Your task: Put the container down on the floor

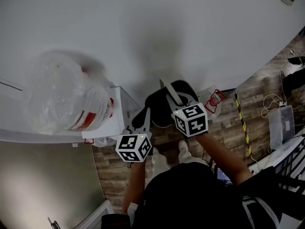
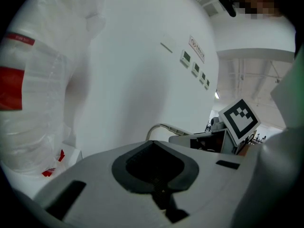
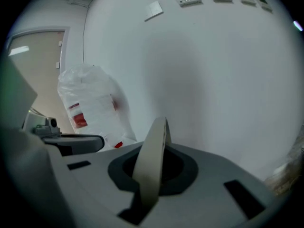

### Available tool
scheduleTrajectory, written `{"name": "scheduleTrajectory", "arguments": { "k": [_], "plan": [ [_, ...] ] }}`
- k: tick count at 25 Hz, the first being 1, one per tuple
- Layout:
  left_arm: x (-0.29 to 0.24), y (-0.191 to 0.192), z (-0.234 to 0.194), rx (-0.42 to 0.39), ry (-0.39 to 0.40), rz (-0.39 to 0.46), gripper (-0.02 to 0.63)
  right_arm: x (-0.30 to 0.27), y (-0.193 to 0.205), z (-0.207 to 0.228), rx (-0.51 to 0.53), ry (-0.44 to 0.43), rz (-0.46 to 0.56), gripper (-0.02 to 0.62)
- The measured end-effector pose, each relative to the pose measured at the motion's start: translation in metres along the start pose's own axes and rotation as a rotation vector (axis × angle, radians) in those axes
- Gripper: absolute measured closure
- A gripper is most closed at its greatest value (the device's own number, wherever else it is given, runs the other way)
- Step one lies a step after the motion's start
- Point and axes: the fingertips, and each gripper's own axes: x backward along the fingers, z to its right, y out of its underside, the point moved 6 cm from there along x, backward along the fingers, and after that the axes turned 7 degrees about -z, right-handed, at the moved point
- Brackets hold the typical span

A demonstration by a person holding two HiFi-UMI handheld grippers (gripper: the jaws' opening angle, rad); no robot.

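Observation:
In the head view, a black container (image 1: pixel 164 106) hangs above the wood floor (image 1: pixel 233 130), close to a white wall. A pale grey strap (image 1: pixel 170 93) rises from it. My right gripper (image 1: pixel 177 103) is shut on that strap; in the right gripper view the strap (image 3: pixel 151 165) stands up out of the closed jaws. My left gripper (image 1: pixel 144 117) reaches the container's left edge. In the left gripper view its jaws (image 2: pixel 159 189) lie together with something dark in the seam. Most of the container's body is hidden under the grippers.
A large clear plastic bag with red print (image 1: pixel 62 97) sits on a white box (image 1: pixel 116 113) to the left, against the wall (image 1: pixel 157 27). A yellow-black strip (image 1: pixel 242 123), cables and a box (image 1: pixel 281 123) lie on the floor to the right. My shoes (image 1: pixel 183 149) are below the container.

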Motion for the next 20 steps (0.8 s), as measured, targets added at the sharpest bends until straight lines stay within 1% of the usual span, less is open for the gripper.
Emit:
{"name": "scheduleTrajectory", "arguments": {
  "k": [5,12,20],
  "plan": [
    [-0.001,0.007,-0.017,0.004,0.018,-0.029,0.589,-0.014,0.010,-0.008,-0.031,0.026,-0.025,0.563],
    [-0.008,0.031,-0.036,0.035,0.042,-0.090,0.589,-0.032,0.032,-0.014,-0.058,0.045,-0.083,0.563],
    [-0.021,0.060,-0.043,0.041,0.082,-0.171,0.589,-0.053,0.064,-0.014,-0.091,0.076,-0.156,0.563]
  ]
}}
